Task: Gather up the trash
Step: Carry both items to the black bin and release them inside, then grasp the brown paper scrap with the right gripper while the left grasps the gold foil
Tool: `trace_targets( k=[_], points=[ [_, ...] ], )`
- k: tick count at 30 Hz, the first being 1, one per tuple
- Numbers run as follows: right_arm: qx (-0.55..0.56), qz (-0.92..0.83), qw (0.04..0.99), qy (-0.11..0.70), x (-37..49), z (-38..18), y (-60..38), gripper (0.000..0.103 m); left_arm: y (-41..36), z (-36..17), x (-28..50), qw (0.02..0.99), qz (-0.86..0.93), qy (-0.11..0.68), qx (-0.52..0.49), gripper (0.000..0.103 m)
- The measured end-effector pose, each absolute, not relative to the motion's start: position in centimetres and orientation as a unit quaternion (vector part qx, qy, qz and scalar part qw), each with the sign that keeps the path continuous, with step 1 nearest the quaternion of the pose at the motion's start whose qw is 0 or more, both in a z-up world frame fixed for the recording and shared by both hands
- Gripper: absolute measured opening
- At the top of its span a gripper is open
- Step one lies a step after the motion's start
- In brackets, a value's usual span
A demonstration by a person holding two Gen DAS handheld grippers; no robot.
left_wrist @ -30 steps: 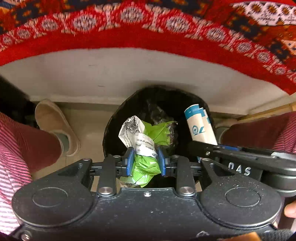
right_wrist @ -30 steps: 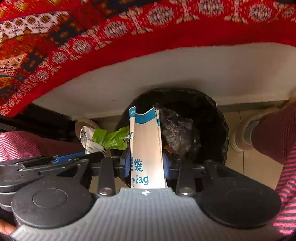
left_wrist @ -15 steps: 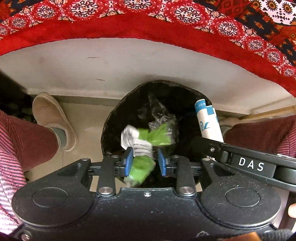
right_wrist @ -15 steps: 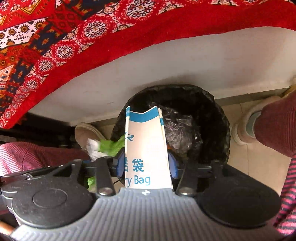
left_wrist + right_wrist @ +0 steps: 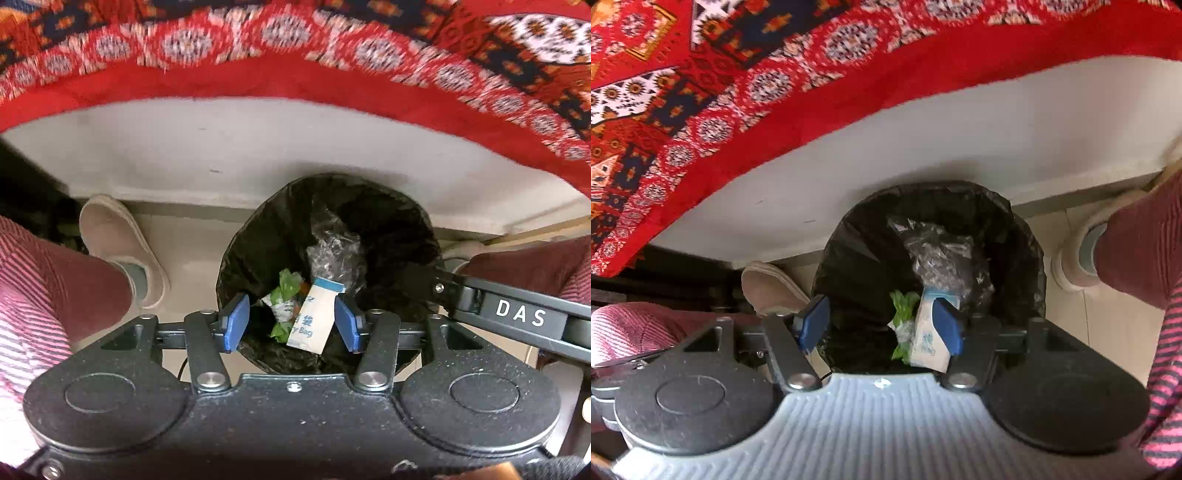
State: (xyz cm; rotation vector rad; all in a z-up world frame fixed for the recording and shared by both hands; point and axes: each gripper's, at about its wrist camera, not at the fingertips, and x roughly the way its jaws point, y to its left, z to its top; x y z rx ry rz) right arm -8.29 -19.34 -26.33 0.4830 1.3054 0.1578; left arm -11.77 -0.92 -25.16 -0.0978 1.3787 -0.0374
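Note:
A black-lined trash bin [image 5: 413, 221] [image 5: 1027, 236] stands on the floor below both grippers. Inside it lie a crumpled green and white wrapper [image 5: 282, 295] [image 5: 903, 306], a white and blue paper bag [image 5: 314, 317] [image 5: 927, 336] and clear crinkled plastic [image 5: 336, 254] [image 5: 942, 262]. My left gripper [image 5: 291, 323] hangs open above the bin's near rim with nothing between its blue pads. My right gripper [image 5: 881, 325] is also open and empty over the bin. The right gripper's black body marked DAS [image 5: 517, 317] reaches in from the right in the left wrist view.
A red patterned cloth [image 5: 295, 74] [image 5: 738, 92] hangs over a white table edge [image 5: 258, 155] just beyond the bin. A person's slippered feet [image 5: 118, 240] [image 5: 1086, 251] and dark red trouser legs flank the bin on the tiled floor.
Both grippers have opened. The green wrapper left the left gripper and the paper bag left the right gripper; both now lie inside the bin.

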Motion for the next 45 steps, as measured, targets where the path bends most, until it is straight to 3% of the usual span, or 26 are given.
trace_targets(
  k=[7, 11, 21, 24, 32, 45],
  points=[
    [0.199, 0.115, 0.810, 0.539, -9.0, -21.2, -20.1, 0.076, -1.7, -18.0, -12.9, 0.820, -0.062, 0.569, -0.012, 0.049],
    [0.169, 0.165, 0.845, 0.480, -9.6, -15.5, -21.0, 0.083, -2.0, -12.3, -14.3, 0.848, -0.112, 0.518, 0.015, 0.050],
    [0.134, 0.222, 0.910, 0.325, -8.4, -2.0, -24.6, 0.096, -0.3, 0.6, -13.8, 0.913, -0.151, 0.377, 0.023, 0.065],
    [0.134, 0.224, 0.924, 0.281, -7.2, 0.5, -25.0, 0.098, 0.2, 2.7, -12.2, 0.932, -0.141, 0.333, 0.017, 0.078],
    [0.094, 0.150, 0.961, 0.212, -2.6, 2.2, -24.2, 0.098, 1.7, 6.0, -5.2, 0.971, -0.061, 0.228, -0.026, 0.085],
    [0.054, 0.081, 0.969, 0.226, 2.2, -1.0, -22.9, 0.087, 2.4, 3.5, 10.5, 0.972, -0.023, 0.216, -0.093, 0.084]
  ],
)
